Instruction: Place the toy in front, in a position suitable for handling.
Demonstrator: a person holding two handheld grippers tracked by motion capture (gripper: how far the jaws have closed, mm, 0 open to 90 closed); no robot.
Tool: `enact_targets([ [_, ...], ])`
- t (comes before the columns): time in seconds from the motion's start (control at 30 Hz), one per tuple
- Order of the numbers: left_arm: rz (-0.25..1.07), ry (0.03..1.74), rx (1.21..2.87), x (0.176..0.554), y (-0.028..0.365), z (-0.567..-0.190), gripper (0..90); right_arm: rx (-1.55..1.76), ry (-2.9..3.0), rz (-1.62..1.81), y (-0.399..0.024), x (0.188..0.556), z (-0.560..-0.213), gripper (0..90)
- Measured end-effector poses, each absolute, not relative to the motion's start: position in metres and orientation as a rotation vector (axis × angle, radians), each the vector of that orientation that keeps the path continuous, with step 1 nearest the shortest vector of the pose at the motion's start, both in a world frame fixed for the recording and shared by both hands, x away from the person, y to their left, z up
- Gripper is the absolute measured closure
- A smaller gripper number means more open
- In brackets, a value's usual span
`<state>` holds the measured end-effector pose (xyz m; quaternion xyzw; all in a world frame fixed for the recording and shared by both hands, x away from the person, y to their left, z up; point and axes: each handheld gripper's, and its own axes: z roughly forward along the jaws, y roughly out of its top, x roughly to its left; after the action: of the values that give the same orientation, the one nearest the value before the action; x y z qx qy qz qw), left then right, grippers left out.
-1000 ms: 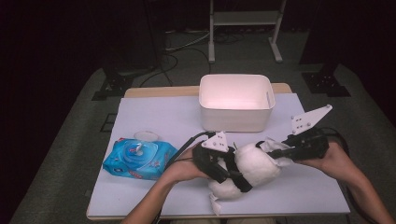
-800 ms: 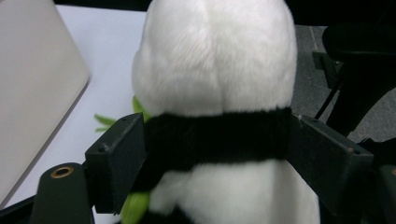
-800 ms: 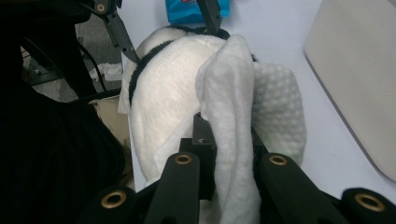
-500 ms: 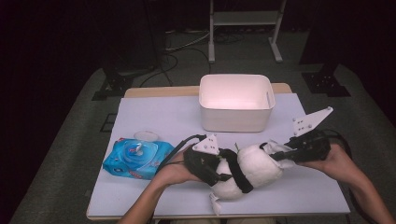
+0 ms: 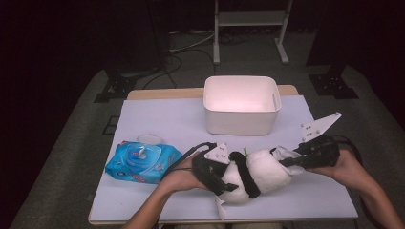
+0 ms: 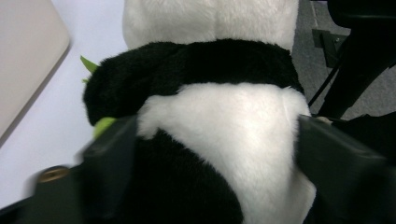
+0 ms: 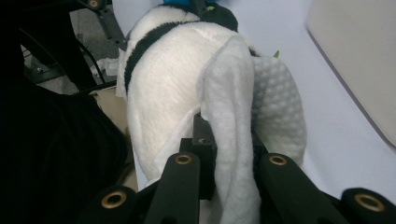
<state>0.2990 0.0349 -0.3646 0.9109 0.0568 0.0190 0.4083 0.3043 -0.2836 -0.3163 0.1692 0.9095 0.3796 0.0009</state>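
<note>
A black and white panda plush [image 5: 267,174] lies on its side near the front edge of the table, held up a little between both hands. My left gripper [image 5: 233,176] clasps its body from the left. Its jaws press into the fur on both sides [image 6: 217,144] and have just been closing a little on it. My right gripper [image 5: 289,161] comes in from the right, shut on a folded white wipe [image 7: 233,93]. The wipe [image 5: 284,153] rests against the panda's white fur [image 7: 168,70].
A blue pack of wet wipes [image 5: 143,162] lies at the front left, with a small white lid [image 5: 149,138] just behind it. An empty white bin [image 5: 241,119] stands at the back middle of the pale table [image 5: 167,119]. Cables and a stand sit on the floor beyond.
The left gripper has shifted slightly on the panda, first leftward, then back. The right gripper and its wipe stay in the same place against the plush.
</note>
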Motion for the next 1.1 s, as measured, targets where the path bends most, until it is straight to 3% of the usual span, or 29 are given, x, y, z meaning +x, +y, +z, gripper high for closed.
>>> enact_targets([
  [0.1,0.054,0.132,2.278,0.299,0.037,-0.363,36.8,0.538,2.851,1.210,-0.287,0.305,-0.318,81.7],
  [0.23,0.081,0.120,2.281,0.301,0.038,-0.356,43.8,0.546,2.821,1.267,-0.293,0.304,-0.319,81.7],
  [0.63,0.136,0.064,2.332,0.299,0.040,-0.341,44.2,0.574,2.821,1.320,-0.301,0.303,-0.338,81.6],
  [1.1,0.127,0.035,2.338,0.297,0.024,-0.341,40.1,0.469,2.820,1.251,-0.282,0.302,-0.318,81.5],
])
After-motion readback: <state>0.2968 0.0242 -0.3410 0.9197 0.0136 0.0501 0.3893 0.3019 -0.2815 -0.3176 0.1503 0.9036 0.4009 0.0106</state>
